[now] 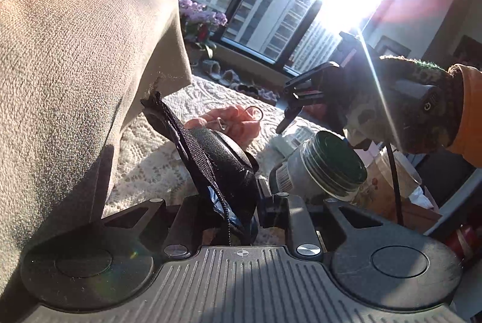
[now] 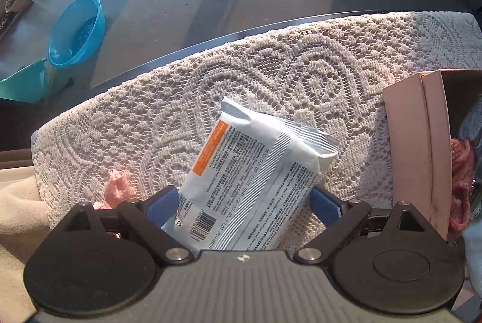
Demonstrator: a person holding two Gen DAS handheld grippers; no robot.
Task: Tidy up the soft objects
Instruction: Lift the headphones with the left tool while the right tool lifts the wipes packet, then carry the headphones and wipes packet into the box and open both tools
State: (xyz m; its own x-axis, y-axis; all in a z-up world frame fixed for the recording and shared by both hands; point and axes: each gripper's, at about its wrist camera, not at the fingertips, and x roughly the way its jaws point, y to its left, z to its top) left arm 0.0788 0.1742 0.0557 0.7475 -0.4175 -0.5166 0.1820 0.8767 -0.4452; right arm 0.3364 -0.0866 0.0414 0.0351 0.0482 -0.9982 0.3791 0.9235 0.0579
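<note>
Closest to the right wrist lens, a white wet-wipes pack (image 2: 253,181) with an orange label strip lies lengthwise between the blue pads of the right gripper (image 2: 244,202). The jaws are spread wide and bracket the pack's near end; whether the pads actually press on it cannot be told, though the pack angles up off the lace tablecloth (image 2: 168,100) as if lifted or tipped. Just right of this gripper stands a pink box (image 2: 421,148) with its open side showing red and grey fabric inside, which looks like the collecting place for soft things. Left of the jaws a small pink cloth scrap (image 2: 116,183) rests on the lace.

On the other side, the left gripper (image 1: 241,211) is closed narrowly on a black zippered pouch (image 1: 223,160), which rises ahead of the jaws, zipper edge toward the beige fabric on the left. Ahead and right of it lies a dark-lidded jar (image 1: 325,166), tipped on its side, and beyond that the right gripper hovers over the table.
</note>
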